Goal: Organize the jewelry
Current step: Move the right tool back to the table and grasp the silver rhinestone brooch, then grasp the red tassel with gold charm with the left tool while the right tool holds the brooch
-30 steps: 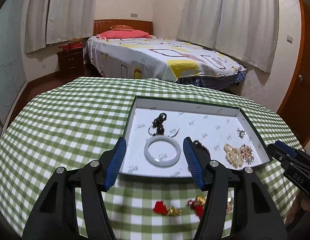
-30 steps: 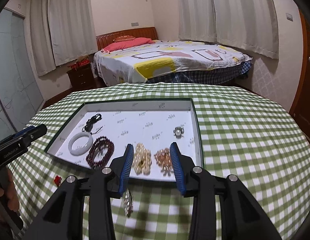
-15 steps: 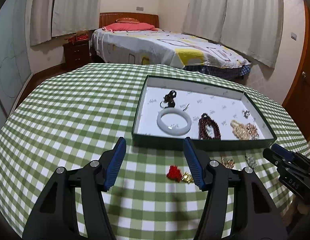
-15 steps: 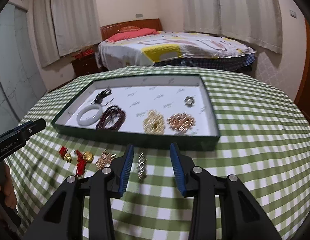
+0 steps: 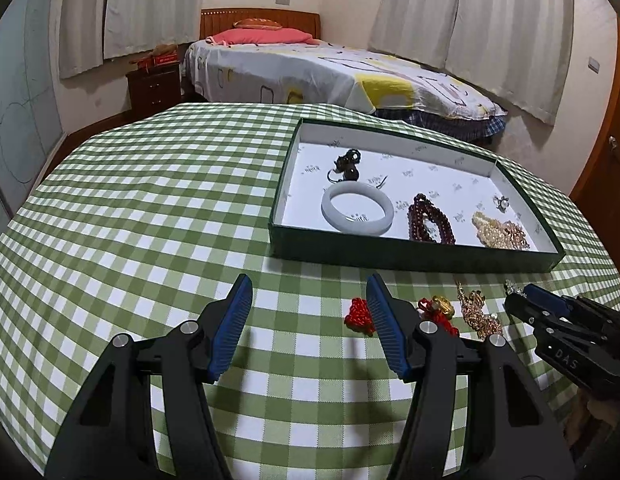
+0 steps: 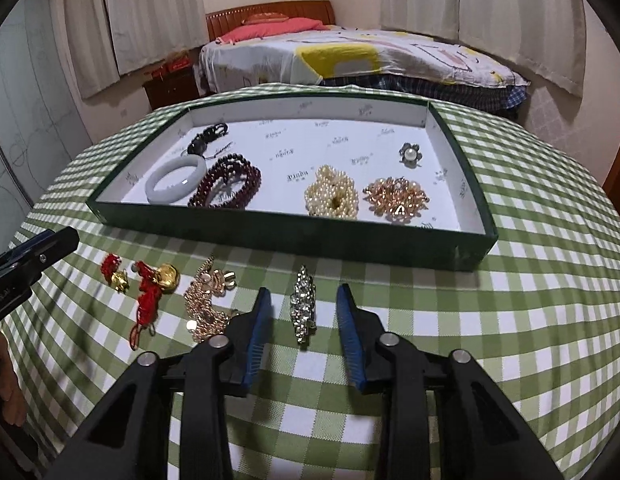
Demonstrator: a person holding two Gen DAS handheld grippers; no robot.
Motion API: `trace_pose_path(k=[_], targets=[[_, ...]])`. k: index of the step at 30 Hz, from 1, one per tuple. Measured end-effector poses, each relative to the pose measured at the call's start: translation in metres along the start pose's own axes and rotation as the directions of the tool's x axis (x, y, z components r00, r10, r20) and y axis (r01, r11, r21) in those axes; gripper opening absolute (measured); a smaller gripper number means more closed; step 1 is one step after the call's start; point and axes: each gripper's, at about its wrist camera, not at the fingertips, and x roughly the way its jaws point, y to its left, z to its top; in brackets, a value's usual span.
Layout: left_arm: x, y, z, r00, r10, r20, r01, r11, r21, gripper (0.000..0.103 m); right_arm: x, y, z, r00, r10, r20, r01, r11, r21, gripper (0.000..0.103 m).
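A silver rhinestone brooch [image 6: 303, 306] lies on the checked cloth between the blue pads of my right gripper [image 6: 303, 292]. Its jaws are closing and the pads do not touch the brooch. Left of it lie a gold chain piece [image 6: 205, 300], a red tassel with a gold charm [image 6: 157, 284] and a small red knot charm [image 6: 113, 272]. My left gripper [image 5: 309, 288] hovers open over bare cloth, and the red knot charm [image 5: 358, 316] sits just outside its right finger. The green tray [image 6: 293, 232] behind holds a white bangle [image 6: 175, 180], dark red beads [image 6: 227, 186] and pearls [image 6: 332, 196].
The tray also holds a rose-gold cluster [image 6: 396, 196], a pearl flower brooch [image 6: 410, 155] and a black cord pendant [image 6: 207, 138]. The round table drops away on every side. A bed [image 5: 330, 68] and a nightstand [image 5: 153, 84] stand beyond it.
Both grippers have drawn back from over the tray and sunk toward the loose pieces in front of it. The right jaws have narrowed around the silver brooch.
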Motion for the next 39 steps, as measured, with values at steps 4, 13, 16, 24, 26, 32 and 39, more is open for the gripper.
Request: trace_pose_path(k=[4,13,16,24,26,32,39], targets=[[0.004,-0.005,-0.002,1.0,-0.012,-0.017,0.012,1.0,0.003,0.058,-0.002,-0.003,-0.002,1.0,0.008,0.001,-0.008,1.0,0.0,0.014],[0.017,-0.028,-0.005,0.997,-0.035,-0.064,0.038,0.998,0.051,0.058,-0.004,-0.009,-0.004,1.0,0.019,0.008,-0.02,1.0,0.02,0.014],[0.022,-0.033,-0.006,0.996,-0.041,-0.084,0.046,0.997,0.061,0.058,-0.004,-0.01,-0.004,1.0,0.025,0.009,-0.025,0.999,0.022,0.014],[0.03,-0.025,-0.01,0.991,-0.039,-0.126,0.045,0.998,0.045,0.058,-0.004,-0.01,-0.003,0.999,0.031,0.009,-0.032,0.999,0.027,0.014],[0.029,-0.021,-0.011,0.992,-0.031,-0.126,0.037,0.998,0.041,0.058,-0.004,-0.01,-0.003,0.999,0.031,0.009,-0.032,0.999,0.027,0.014],[0.026,-0.011,-0.01,0.991,-0.024,-0.134,0.026,1.0,0.012,0.058,-0.004,-0.011,-0.003,0.999,0.032,0.009,-0.032,0.999,0.028,0.014],[0.032,-0.022,-0.008,0.992,-0.031,-0.124,0.038,0.998,0.054,0.054,-0.004,-0.011,-0.003,0.999,0.033,0.01,-0.033,0.999,0.028,0.014]])
